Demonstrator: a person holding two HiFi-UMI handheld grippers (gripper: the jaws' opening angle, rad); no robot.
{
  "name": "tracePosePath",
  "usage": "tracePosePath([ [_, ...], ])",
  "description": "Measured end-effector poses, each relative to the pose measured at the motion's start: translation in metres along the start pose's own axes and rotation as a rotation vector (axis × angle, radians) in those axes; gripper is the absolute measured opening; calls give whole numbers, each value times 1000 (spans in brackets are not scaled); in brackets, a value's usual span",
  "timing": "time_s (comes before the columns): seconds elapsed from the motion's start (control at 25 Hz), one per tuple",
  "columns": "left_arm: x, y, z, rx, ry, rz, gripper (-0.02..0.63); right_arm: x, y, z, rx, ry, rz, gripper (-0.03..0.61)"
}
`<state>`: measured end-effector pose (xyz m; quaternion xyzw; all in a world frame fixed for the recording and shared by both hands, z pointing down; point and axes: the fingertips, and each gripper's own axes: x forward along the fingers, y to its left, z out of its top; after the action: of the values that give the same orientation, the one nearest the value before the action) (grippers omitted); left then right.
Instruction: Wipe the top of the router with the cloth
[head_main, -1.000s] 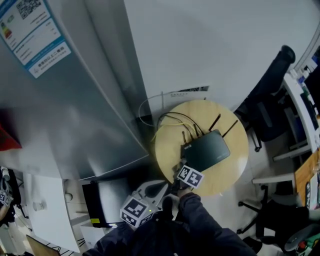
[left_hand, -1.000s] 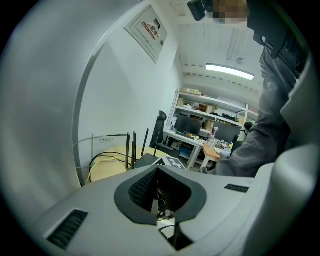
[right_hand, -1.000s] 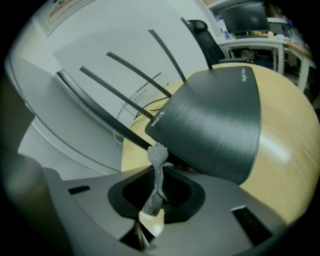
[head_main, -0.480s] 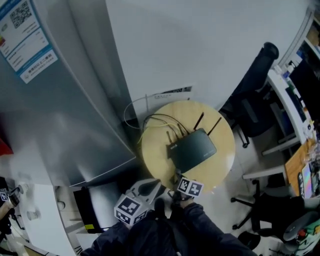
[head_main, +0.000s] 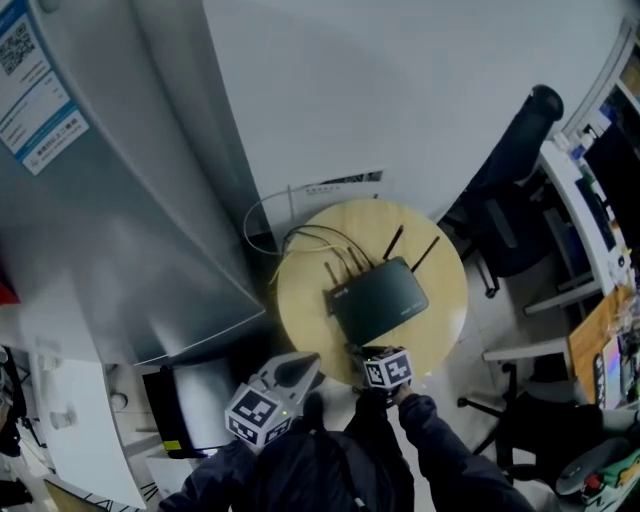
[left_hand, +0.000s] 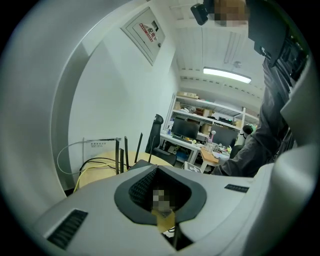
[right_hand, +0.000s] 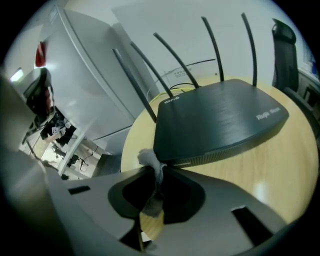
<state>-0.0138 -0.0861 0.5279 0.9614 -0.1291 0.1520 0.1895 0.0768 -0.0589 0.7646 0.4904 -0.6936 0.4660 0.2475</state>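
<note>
A black router (head_main: 380, 300) with several upright antennas lies on a round wooden table (head_main: 440, 320). In the right gripper view the router (right_hand: 220, 120) fills the middle, its near edge just beyond my jaws. My right gripper (right_hand: 150, 200) is shut on a small grey cloth (right_hand: 151, 165), whose bunched end sticks out toward the router's near corner. In the head view the right gripper (head_main: 365, 355) sits at the table's near edge, right by the router. My left gripper (head_main: 300, 365) hangs off the table to the left, shut with nothing in it, and its jaws (left_hand: 162, 215) point over the table.
A tall grey cabinet (head_main: 100, 200) stands close on the table's left. Yellow and white cables (head_main: 300, 245) trail off the table's far side toward the wall. A black office chair (head_main: 510, 200) and a desk (head_main: 585, 210) stand to the right.
The head camera has shifted, so the table sits further left in view. My right gripper with the cloth now sits further right along the router's near edge. The left gripper stays low beside the table.
</note>
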Motion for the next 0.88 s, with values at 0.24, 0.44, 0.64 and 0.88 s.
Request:
tracePosePath([
  [0.24, 35, -5, 11, -29, -2, 52, -8, -15, -40, -2, -96, 75, 41, 69],
  [0.44, 62, -11, 22, -50, -16, 116, -8, -41, -112, 9, -94, 80, 19, 69],
  [0.64, 82, -18, 33, -70, -37, 186, -7, -67, -185, 20, -106, 86, -20, 69],
  [0.88, 106, -28, 38, -93, -63, 239, -7, -88, -238, 32, -116, 39, -64, 69],
])
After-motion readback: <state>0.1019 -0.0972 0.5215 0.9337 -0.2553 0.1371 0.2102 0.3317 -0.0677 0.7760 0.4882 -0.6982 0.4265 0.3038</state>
